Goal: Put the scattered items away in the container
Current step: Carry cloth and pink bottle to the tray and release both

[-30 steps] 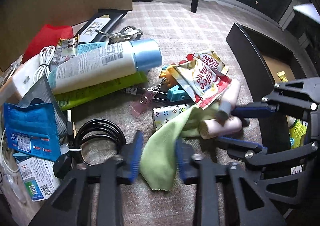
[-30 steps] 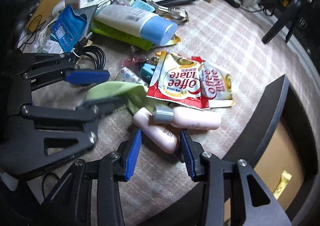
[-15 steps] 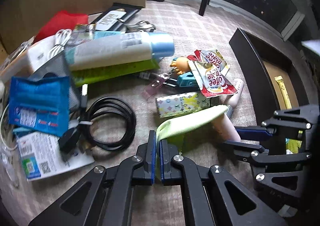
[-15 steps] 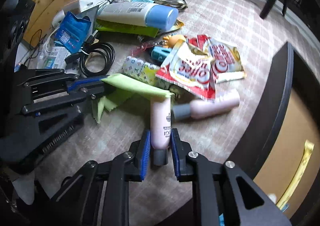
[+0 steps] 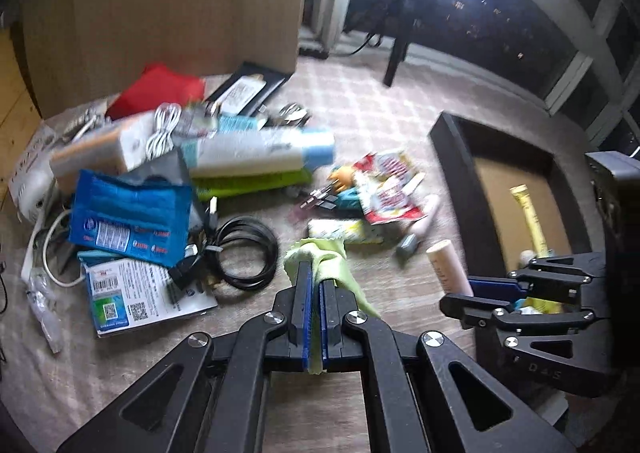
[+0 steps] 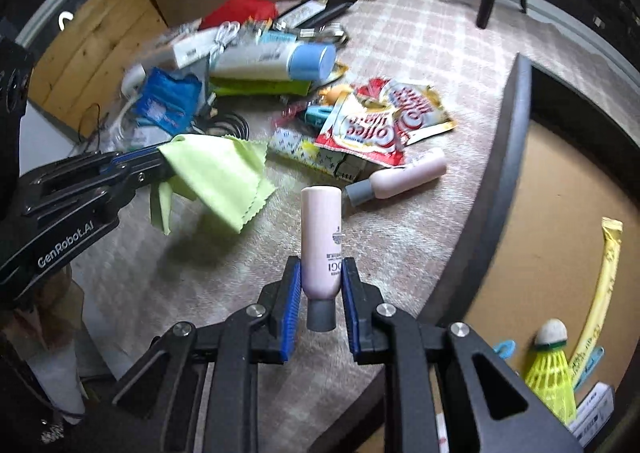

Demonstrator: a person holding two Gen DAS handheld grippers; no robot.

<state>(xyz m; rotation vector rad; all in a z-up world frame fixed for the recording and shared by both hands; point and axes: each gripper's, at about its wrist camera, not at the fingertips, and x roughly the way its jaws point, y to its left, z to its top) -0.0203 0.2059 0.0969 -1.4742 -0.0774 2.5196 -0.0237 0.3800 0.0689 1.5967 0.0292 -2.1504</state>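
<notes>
My left gripper (image 5: 315,273) is shut on a light green cloth (image 5: 325,255), which hangs off the mat; in the right wrist view the cloth (image 6: 220,173) droops from that gripper (image 6: 160,161) at the left. My right gripper (image 6: 320,271) is shut on a pink tube bottle (image 6: 322,229) near its grey cap, bottle pointing away, lifted above the mat. In the left wrist view this gripper (image 5: 472,292) and bottle (image 5: 445,268) sit beside the dark container (image 5: 454,181). The container wall (image 6: 508,157) runs along the right.
A second pink bottle (image 6: 400,177) lies by coffee sachets (image 6: 368,125). Further left are a white bottle with a blue cap (image 6: 276,61), a black cable coil (image 5: 244,253), a blue packet (image 5: 128,217). A yellow stick sachet (image 6: 604,285) and a shuttlecock (image 6: 550,361) lie in the container.
Both grippers closed, the left on the green cloth and the right on a pink bottle, then rose with them off the mat. The other pink bottle rolled slightly.
</notes>
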